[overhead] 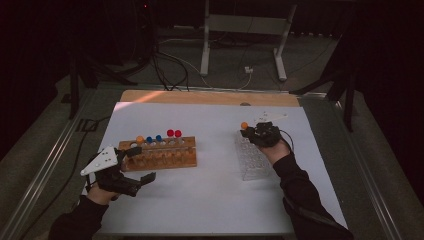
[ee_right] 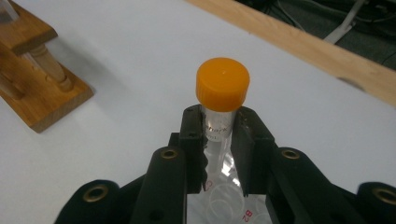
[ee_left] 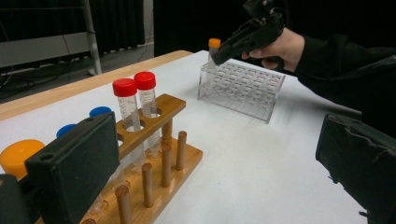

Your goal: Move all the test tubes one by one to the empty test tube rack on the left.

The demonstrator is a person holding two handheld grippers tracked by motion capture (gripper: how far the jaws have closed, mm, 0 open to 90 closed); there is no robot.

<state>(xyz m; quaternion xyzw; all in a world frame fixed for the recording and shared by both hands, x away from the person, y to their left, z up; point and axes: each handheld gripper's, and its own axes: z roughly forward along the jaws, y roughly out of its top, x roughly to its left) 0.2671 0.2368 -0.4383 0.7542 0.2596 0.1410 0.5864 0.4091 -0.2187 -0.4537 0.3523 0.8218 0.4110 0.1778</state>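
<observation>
Right tongs: my right tongs (ee_right: pixel 218 140) are clamped on the clear body of an orange-capped tube (ee_right: pixel 221 93), just under its cap; the pads press it from both sides.
Tube: it stands upright at the far left corner of the clear plastic rack (overhead: pixel 252 162), its lower end down among the rack's holes, the cap above my tongs.
Right hand: my right hand (overhead: pixel 274 145) comes over the rack from the near side, dark sleeve trailing toward the tabletop's edge.
Left tongs: my left tongs (overhead: pixel 134 170) stand wide with nothing between them, low on the tabletop just in front of the wooden rack's left end.
Wooden rack: the wooden rack (overhead: pixel 165 155) sits well apart from the clear one, on the left half of the tabletop; it holds an orange-capped tube (overhead: pixel 140 139), two blue-capped tubes (overhead: pixel 154 138) and two red-capped tubes (overhead: pixel 174 133), all upright.
In the way: the stretch of white tabletop (overhead: pixel 215 170) between the two racks is open.
Beyond: a bare wooden strip (overhead: pixel 210 97) runs along the far edge, and cables (overhead: pixel 170 70) and a metal frame (overhead: pixel 245 30) stand on the floor behind.
</observation>
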